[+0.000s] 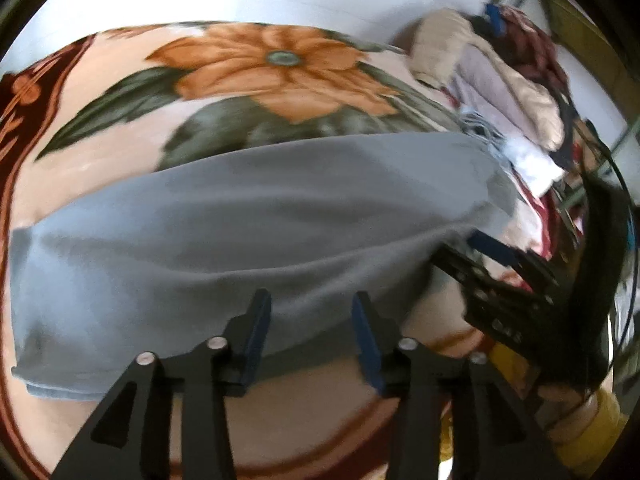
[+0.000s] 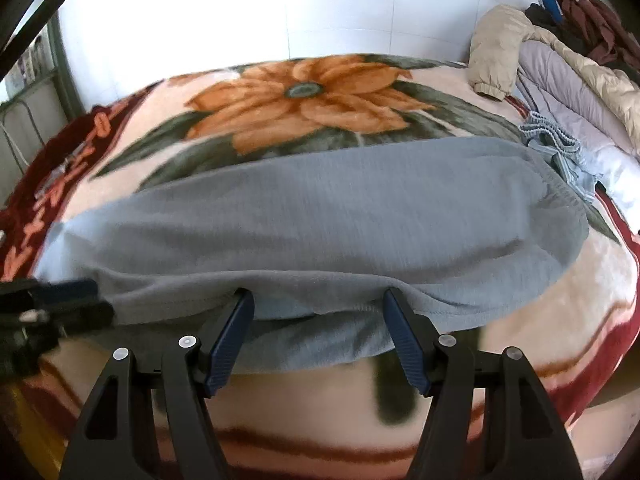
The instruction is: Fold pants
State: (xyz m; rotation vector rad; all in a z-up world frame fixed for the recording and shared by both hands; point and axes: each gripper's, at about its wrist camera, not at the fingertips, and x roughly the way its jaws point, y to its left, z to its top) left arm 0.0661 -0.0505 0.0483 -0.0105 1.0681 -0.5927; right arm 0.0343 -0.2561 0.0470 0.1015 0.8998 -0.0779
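Note:
Grey pants [image 1: 248, 224] [image 2: 320, 216] lie crosswise on a bed, over a floral blanket [image 1: 264, 60] [image 2: 304, 92]. My left gripper [image 1: 310, 312] hovers at their near edge, jaws apart, with grey cloth showing between the blue pads [image 1: 256, 332] but not pinched. My right gripper [image 2: 316, 300] stands wider open, its fingertips touching the raised near hem, which drapes over a lower layer. Each gripper shows in the other's view: the right gripper [image 1: 464, 250] at the pants' right end, the left gripper [image 2: 92, 300] at the left edge.
A heap of clothes with a beige jacket [image 2: 496, 48] [image 1: 440, 40] and a lilac quilt [image 2: 560, 76] fills the bed's right side. A small blue-grey garment [image 2: 560, 152] lies beside the waistband. A white tiled wall [image 2: 280, 8] runs behind, a metal bed frame [image 2: 24, 120] at left. A yellow sleeve [image 1: 600, 420] shows.

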